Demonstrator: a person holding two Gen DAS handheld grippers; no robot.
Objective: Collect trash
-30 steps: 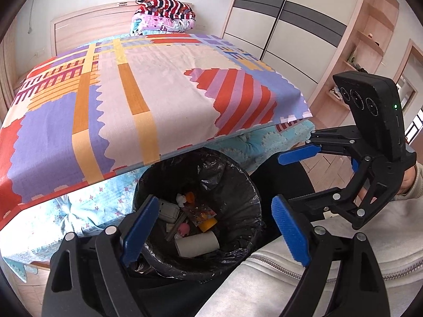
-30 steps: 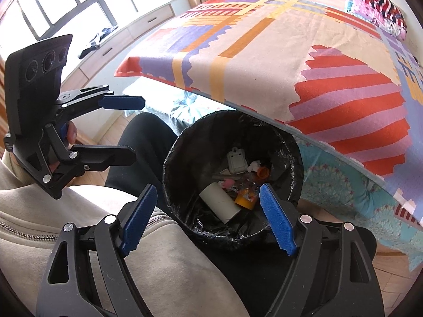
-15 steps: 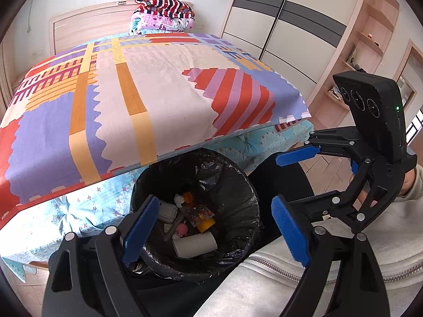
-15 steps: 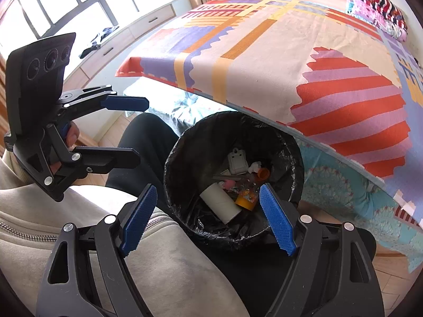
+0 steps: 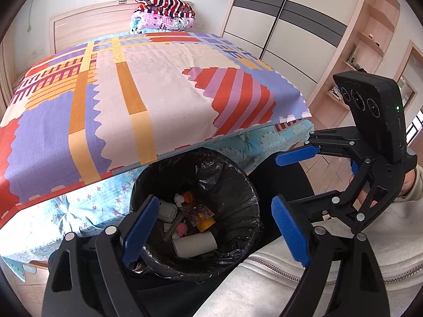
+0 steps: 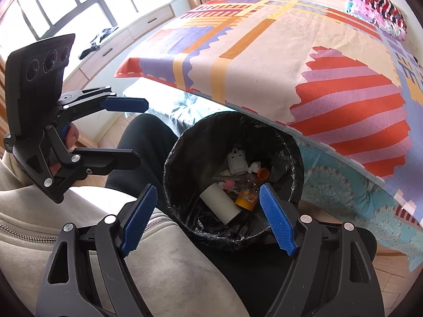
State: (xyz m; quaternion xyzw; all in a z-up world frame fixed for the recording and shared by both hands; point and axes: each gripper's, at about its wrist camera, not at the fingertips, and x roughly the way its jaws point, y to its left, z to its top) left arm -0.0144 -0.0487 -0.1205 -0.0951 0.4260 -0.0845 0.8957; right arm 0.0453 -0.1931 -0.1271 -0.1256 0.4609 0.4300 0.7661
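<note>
Hovering side by side above the bin (image 5: 246,206), both claws were angled down into it, which I judge was so anything let go would fall inside. On the left, the left gripper (image 5: 215,233) stood spread wide with nothing between its blue pads. In the middle, the trash sat at the bottom of the black liner: a cardboard tube (image 6: 220,204), a white plug (image 6: 236,161), an orange cap (image 6: 263,173). On the right, the right gripper (image 6: 207,218) was likewise wide apart and empty. Beyond, the bed (image 6: 264,60) looked bare of litter, so collection seemed finished.
</note>
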